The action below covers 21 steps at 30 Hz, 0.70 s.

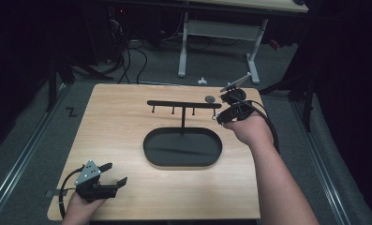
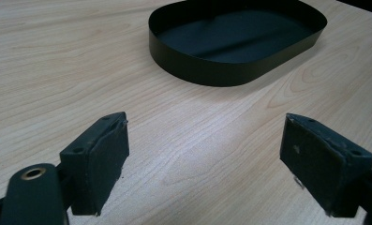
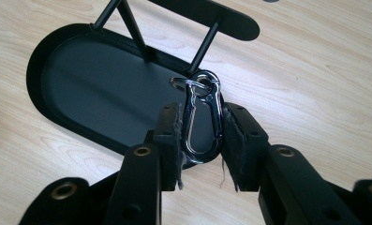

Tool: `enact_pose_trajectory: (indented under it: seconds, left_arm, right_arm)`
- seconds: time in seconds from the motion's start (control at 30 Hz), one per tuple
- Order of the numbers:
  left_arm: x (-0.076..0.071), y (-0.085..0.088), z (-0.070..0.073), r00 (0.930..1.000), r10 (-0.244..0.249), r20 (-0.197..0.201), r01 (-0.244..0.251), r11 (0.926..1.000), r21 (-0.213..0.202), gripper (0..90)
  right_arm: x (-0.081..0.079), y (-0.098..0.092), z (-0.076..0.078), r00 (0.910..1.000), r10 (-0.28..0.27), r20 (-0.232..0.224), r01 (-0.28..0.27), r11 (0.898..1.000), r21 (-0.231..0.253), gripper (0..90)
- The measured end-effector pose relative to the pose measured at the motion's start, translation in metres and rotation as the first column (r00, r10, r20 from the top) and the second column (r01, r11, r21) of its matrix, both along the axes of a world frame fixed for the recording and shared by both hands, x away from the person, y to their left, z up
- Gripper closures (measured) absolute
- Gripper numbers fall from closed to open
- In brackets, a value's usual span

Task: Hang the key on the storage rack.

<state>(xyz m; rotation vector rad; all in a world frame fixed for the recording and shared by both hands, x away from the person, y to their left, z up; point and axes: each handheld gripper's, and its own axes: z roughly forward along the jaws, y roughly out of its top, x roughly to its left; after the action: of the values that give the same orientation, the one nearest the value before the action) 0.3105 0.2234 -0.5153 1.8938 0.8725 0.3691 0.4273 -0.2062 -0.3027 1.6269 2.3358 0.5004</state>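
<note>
A black stand with an oval tray (image 1: 182,147) and a crossbar (image 1: 183,103) carrying several hanging pegs sits mid-table. My right gripper (image 1: 217,117) hovers at the bar's right end. It is shut on a silver carabiner (image 3: 202,122), held upright between the pads. The small key ring (image 3: 195,84) at the carabiner's top sits right at the tip of the rightmost peg (image 3: 203,44); I cannot tell whether it is hooked on. My left gripper (image 1: 115,173) rests at the table's near left corner, its jaws wide open over bare wood (image 2: 204,159), pointing toward the tray (image 2: 235,37).
A small grey disc (image 1: 210,99) lies on the wooden table (image 1: 118,122) just behind the bar's right end. Beyond the far edge stand a white desk frame (image 1: 183,47) and floor cables (image 1: 127,56). Dark curtains close in both sides.
</note>
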Motion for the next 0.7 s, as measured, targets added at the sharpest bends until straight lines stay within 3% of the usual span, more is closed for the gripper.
enact_pose_trajectory:
  seconds: [0.7]
  left_arm:
    - [-0.001,0.001,-0.001,1.0000,-0.004,-0.006,0.004,1.0000,0.003,16.2]
  right_arm:
    - [0.016,0.001,0.004,0.9996,-0.025,0.016,0.025,1.000,0.003,68.5]
